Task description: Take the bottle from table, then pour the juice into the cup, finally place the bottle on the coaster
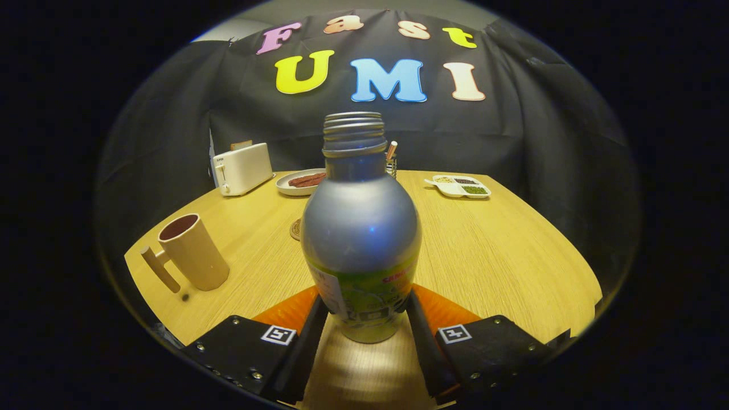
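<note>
Fingers of the gripper (369,319) press on both sides of the bottle's (361,239) lower body, closed to its width, and it stands upright between them with its base looking slightly clear of the table (501,256), though I cannot be sure it is lifted. Uncapped, with bare threads at the neck, it is the chief risk: the grip sits low on a tall, rounded, smooth body, so a quick swing toward the cup could let it pivot or slip in the fingers, and any early tilt would likely spill juice on the wood. How full it is I cannot tell, since the wall is opaque. Well off to the left stands the cup (192,251), a tall handled mug with a narrow mouth, its inside dark; pouring from too high or off-centre would probably miss it, and a knock from the bottle could tip it. Partly hidden behind the bottle lies the coaster (295,229), so the final set-down needs care to land squarely. Beyond are a toaster (242,168), a plate (300,182) holding dark strips, a divided tray (460,186) with small heaps of grains or seeds, and a small holder (391,161) with something upright in it
</note>
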Tool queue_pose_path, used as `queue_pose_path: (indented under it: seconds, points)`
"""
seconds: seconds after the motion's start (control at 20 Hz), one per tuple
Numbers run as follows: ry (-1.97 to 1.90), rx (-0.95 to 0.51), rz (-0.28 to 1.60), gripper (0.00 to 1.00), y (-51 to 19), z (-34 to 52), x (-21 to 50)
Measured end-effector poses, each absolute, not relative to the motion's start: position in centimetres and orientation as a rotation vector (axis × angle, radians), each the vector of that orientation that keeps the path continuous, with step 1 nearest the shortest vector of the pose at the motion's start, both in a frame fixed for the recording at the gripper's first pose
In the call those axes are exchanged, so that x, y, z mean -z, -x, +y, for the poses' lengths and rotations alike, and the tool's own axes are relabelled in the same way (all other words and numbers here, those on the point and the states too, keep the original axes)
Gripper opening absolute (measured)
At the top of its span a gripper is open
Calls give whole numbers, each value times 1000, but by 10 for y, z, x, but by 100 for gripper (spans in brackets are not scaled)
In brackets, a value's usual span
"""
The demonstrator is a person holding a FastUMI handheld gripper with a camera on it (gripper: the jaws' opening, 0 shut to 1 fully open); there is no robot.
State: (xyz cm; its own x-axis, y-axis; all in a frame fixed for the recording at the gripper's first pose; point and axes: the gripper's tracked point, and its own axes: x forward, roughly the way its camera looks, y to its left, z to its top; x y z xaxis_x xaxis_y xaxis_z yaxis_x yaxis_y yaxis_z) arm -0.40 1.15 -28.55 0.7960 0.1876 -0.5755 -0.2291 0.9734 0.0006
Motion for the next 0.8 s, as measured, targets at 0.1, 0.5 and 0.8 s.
queue_pose_path:
  seconds: [0.1, 0.5, 0.8]
  points:
    - [134, -236, 610, 76, 3, 14, 281]
    - [358, -282, 598, 76, -9, 34, 262]
    - [472, -337, 567, 76, -19, 61, 244]
